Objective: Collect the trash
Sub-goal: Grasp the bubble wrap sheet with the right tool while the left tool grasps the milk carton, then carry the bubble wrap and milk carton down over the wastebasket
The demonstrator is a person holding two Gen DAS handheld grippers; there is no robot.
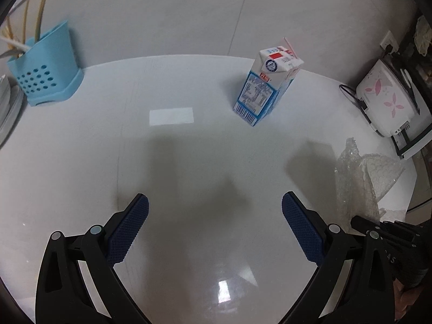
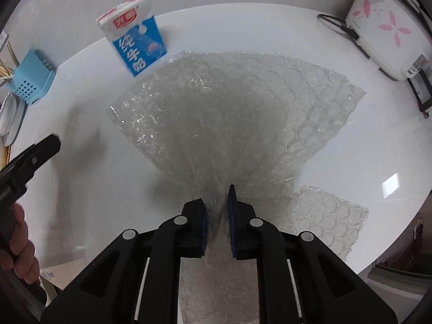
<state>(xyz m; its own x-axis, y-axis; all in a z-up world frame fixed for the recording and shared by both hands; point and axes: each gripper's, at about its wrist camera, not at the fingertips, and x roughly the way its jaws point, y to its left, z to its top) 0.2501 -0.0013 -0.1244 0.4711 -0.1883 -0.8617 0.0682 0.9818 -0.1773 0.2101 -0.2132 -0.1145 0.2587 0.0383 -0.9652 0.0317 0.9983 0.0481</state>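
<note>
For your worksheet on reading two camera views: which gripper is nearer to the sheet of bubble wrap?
Right. The right gripper is shut on the bubble wrap, pinching a bunched part. The left gripper is open over bare table, with the wrap off to its right.

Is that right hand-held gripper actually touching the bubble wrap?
Touching. The right wrist view shows the right hand-held gripper pinching the bunched bubble wrap between its pads.

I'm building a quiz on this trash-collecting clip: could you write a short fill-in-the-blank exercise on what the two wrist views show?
1. The right gripper is shut on a sheet of ____.
2. The left gripper has its jaws ____, with nothing between them.
3. The milk carton stands upright with a pink ____ at its top.
4. The utensil holder at the table's far edge is coloured ____.

Missing words: bubble wrap; open; straw; blue
</note>
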